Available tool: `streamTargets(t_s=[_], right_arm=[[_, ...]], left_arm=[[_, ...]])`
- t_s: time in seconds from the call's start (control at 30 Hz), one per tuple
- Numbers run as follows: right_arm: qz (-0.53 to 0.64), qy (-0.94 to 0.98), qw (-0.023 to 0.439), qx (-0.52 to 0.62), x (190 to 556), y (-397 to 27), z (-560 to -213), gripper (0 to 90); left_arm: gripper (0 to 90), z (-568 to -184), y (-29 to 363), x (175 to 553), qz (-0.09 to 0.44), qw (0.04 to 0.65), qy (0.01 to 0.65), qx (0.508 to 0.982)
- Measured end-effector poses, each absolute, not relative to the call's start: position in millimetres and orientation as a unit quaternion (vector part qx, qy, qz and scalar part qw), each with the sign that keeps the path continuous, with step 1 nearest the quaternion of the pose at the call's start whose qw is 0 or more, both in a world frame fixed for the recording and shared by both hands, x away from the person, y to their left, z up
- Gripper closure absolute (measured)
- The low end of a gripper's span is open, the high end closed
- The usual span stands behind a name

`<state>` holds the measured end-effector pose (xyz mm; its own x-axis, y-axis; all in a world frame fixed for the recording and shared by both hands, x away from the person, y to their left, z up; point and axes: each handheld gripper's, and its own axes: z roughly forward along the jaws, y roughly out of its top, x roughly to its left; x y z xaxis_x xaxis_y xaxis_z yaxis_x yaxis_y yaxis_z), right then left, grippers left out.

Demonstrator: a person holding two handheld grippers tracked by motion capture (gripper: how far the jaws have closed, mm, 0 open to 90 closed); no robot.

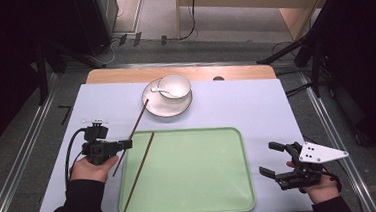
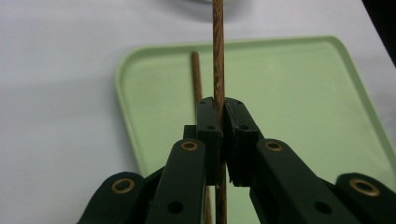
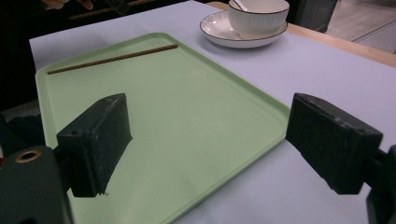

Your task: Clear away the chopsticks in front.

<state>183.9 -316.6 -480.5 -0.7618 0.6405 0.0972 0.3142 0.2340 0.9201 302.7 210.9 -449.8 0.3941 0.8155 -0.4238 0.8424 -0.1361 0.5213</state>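
Your left gripper [image 1: 128, 143] is pinched tight on a thin brown wooden chopstick [image 1: 138, 120], whose long axis runs from the white plate [image 1: 151, 99] holding a ribbed white bowl [image 1: 174, 85] back toward you, just outside the pale green plastic tray [image 1: 201, 180]. Its twin chopstick [image 1: 138, 171] already lies in the tray along the left rim, nearly parallel, just to your right. Your right gripper [image 1: 272, 159] hangs spread and empty beside the tray's far right edge.

Your counter [image 1: 256, 106], covered pale lavender with wood showing along its twelve o'clock edge, carries a green tray [image 1: 196, 175] at six o'clock and a white saucer [image 1: 162, 107] at twelve.
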Motion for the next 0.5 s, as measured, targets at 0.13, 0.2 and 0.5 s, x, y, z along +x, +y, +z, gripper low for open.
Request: streamTargets(t_s=[0.13, 0.2, 0.5], right_arm=[[0.535, 0.771, 0.152, 0.311, 183.9, -315.9, -480.4, 14.7], [0.535, 0.771, 0.151, 0.311, 183.5, -315.5, -480.2, 14.7], [0.534, 0.771, 0.154, 0.310, 184.1, -315.6, -480.4, 14.7]], left_arm=[[86.5, -453.0, 203.6, 291.9, -0.017, 0.358, 0.544, 0.759], [86.5, -453.7, 201.8, 287.0, -0.019, 0.361, 0.544, 0.757], [86.4, -464.0, 191.3, 268.2, -0.024, 0.361, 0.549, 0.754]])
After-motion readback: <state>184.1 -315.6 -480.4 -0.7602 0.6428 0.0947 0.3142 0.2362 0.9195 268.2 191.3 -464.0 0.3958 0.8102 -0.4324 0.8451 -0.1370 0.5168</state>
